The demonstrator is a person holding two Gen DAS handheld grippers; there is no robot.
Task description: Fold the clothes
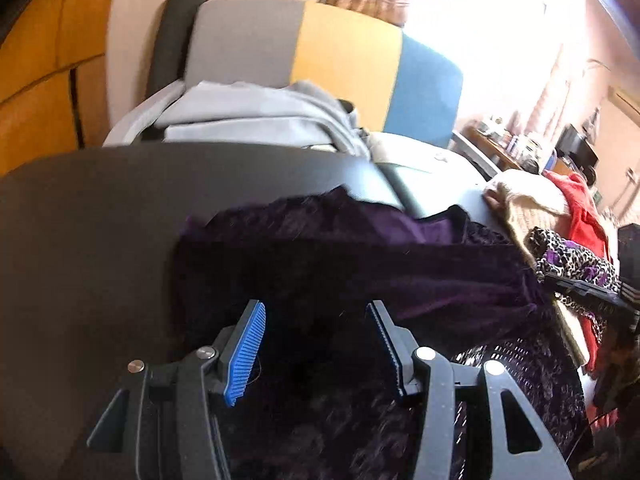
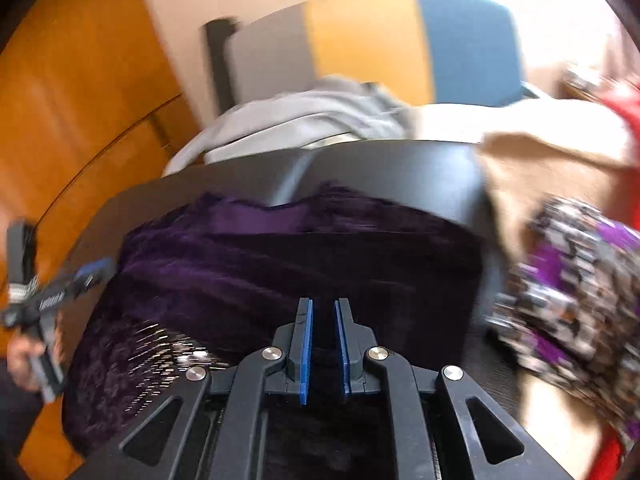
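Two grippers hang over one garment, neither holding it. Left gripper (image 1: 316, 344): jaws stand apart, nothing between the blue pads, fabric visible below the gap. Right gripper (image 2: 323, 344): jaws narrowly parted, a thin slit between the pads, no cloth pinched that I can see. Directly under both lies the purple velvet garment (image 2: 280, 264), spread across the dark table (image 1: 92, 216), its far edge folded back into a flat band, its near portion carrying a patterned, sequinned-looking panel. Pile is deep, nearly black in shadow, with soft ridges; it reads as thick and slippery. Further out: a patterned leopard-and-purple cloth (image 1: 568, 256) and a red garment (image 1: 580, 208) heaped at the table's right edge, a grey garment (image 1: 256, 112) on the colour-blocked chair (image 1: 344, 48) behind. Risks, as judgement: a shallow pinch on velvet could slip and undo the fold; the near panel hangs toward the table edge and may drag the piece off; the neighbouring heap could be caught along.
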